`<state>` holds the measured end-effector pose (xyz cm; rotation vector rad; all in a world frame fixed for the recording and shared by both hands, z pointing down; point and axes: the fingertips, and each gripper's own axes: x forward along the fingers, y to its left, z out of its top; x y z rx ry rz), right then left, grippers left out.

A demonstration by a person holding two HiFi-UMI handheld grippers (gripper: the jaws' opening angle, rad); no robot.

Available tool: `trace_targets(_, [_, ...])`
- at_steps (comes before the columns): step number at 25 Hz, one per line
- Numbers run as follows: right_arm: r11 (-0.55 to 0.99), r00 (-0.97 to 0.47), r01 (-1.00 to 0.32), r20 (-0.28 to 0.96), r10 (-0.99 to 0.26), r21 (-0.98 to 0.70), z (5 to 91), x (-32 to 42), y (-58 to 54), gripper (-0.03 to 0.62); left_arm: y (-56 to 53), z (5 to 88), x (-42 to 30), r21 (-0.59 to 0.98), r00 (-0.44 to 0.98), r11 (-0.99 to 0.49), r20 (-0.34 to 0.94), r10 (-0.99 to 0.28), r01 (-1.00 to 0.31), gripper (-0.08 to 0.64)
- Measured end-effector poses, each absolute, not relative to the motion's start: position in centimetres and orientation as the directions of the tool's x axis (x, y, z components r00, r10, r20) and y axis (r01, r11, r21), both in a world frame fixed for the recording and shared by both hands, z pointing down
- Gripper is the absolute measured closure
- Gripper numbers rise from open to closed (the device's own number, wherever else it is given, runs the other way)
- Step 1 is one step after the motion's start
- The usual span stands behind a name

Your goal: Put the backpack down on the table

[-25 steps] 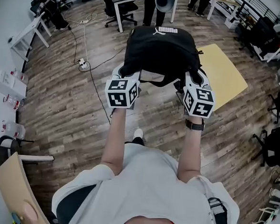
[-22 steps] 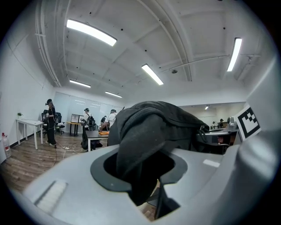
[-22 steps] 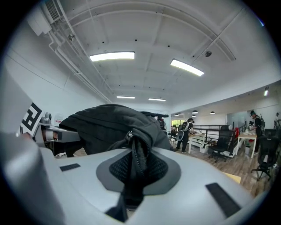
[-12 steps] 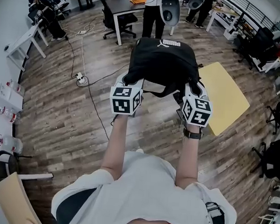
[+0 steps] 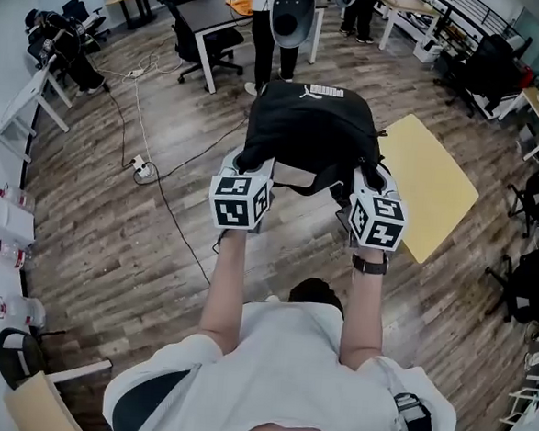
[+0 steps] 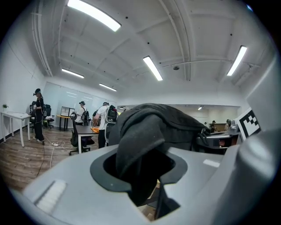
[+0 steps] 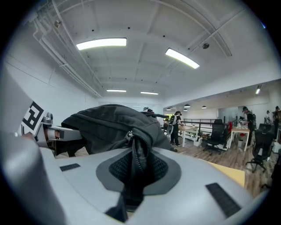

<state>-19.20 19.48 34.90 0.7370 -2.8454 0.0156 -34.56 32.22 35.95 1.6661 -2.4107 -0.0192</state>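
The left gripper (image 6: 145, 178) has its jaws clamped on a thick fold of smooth black cloth. The right gripper (image 7: 131, 180) is pinched tight on a thinner edge with a zip and black mesh. Both pieces belong to the one backpack (image 5: 313, 121), soft, rounded and black, with a white logo on its far side. It hangs in the air between the two grippers, over the wood-plank floor (image 5: 139, 238). One table (image 5: 433, 180), with a flat pale-yellow rectangular top, lies just to its right, and the backpack is not resting on it. Two marker cubes face the head camera. Compared with a second ago, both grips and the bag's sag look the same, while the dark desk (image 5: 205, 17) ahead shows more fully.
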Motion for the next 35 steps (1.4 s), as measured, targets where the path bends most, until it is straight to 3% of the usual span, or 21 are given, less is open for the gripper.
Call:
trace_targets(8, [0.807,-0.779,-0.591,0.251,-0.575,0.015,37.9,-15.4,13.9,0.549,24.8,38.8,-32.1,0.140,-0.218,0.249,0.208,-0.954,-0.958,0.425])
trace_targets(23, [0.636,-0.623,-0.772,0.228,-0.749,-0.018,38.2,-6.2,-1.7,0.549,5.3,38.6,-25.0,0.110,0.026,-0.004,0.198,-0.980,-0.994,0.423])
trace_targets(35, [0.519,-0.517,-0.853,0.197,-0.833,-0.045,36.8,-0.1,-12.4,0.549,-8.1,37.0,-19.7,0.073,0.139,-0.128,0.183,-0.973,-0.989,0.423])
